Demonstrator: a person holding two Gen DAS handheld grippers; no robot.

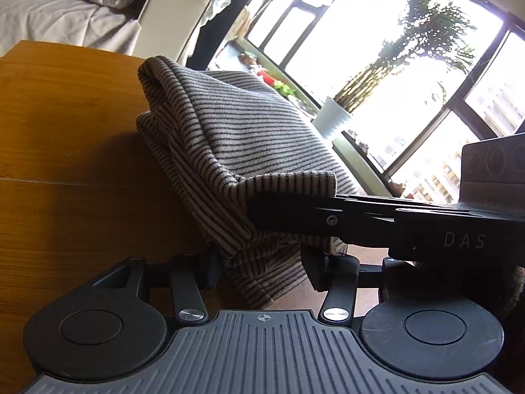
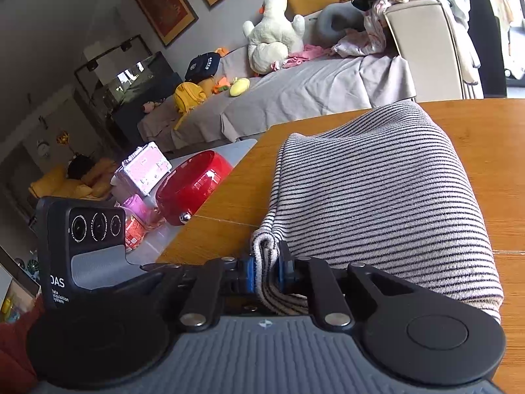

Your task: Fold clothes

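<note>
Left hand-held gripper (image 1: 259,267): jaws part open, striped garment (image 1: 229,138) bunched between them, real grip unclear, probably just steadying; garment lies half-folded on tabletop (image 1: 65,131); right hand-held gripper (image 2: 265,274): clamped tight on garment's edge to carry it over.

The folded garment (image 2: 377,203) lies on the wooden table (image 2: 223,193), its near edge between the pads of the right gripper (image 2: 265,269), and the left gripper (image 1: 259,275) has a hanging fold between its fingers. Beyond the table's far edge stands a sofa (image 2: 295,92) with a plush duck (image 2: 272,36) on it. Left of the table, a lower surface carries a bowl (image 2: 193,184) and a small case (image 2: 144,170).
</note>
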